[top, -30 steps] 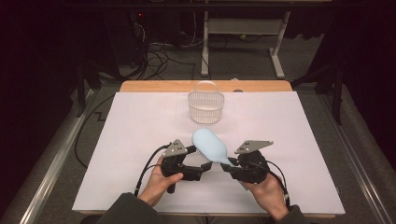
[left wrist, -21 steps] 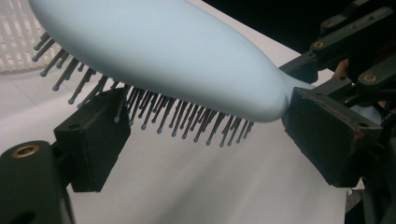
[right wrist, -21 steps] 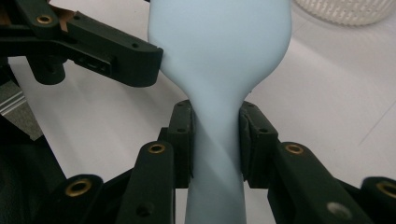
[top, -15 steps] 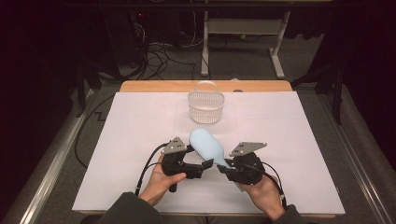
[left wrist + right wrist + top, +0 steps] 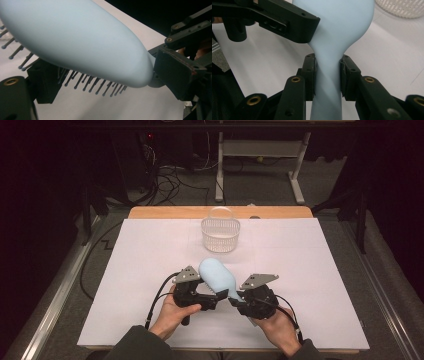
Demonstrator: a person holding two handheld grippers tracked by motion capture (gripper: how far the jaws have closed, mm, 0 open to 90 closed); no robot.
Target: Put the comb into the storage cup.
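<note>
Right gripper [image 5: 327,72] pinches the hairbrush [image 5: 218,276] handle, left gripper [image 5: 218,296] sits spread under the bristled head; we're mid-handover, next clamp left before releasing, basket [image 5: 220,234] ahead.

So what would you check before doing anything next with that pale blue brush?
1. Right gripper clamped on the handle of the pale blue plastic hairbrush: ok.
2. Left gripper gripping the brush head: cannot tell; its jaws sit by the bristles.
3. Brush lifted off the white table cover: ok.
4. White mesh basket upright: ok.
5. Path to basket free: ok.
</note>
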